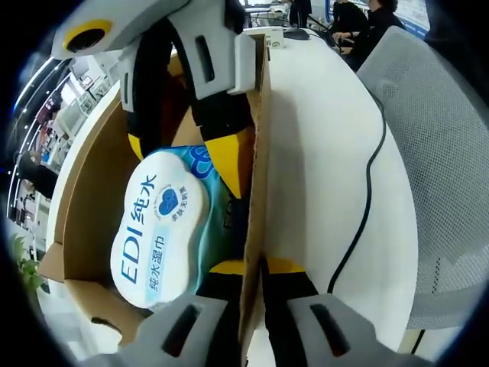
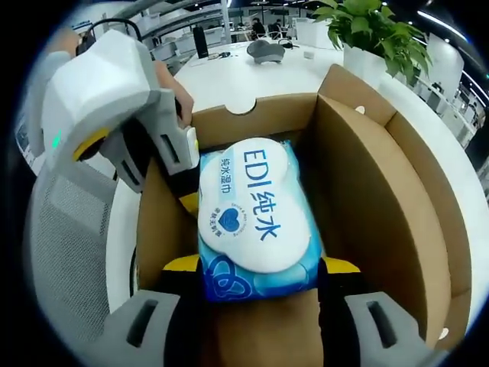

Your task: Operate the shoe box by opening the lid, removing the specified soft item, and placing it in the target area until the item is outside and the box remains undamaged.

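Clamped on the shoe box (image 1: 256,222) wall, the left hand-held gripper (image 1: 260,267) steadies it on the desk (image 1: 321,153). Inside the opened box, the right hand-held gripper (image 2: 260,267) grasps the wet-wipes pack (image 2: 256,218); lifting out and placing remain.

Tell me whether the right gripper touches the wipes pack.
Touching. In the right gripper view, the right gripper straddles the wipes pack, its yellow-tipped fingers pressed against both sides.
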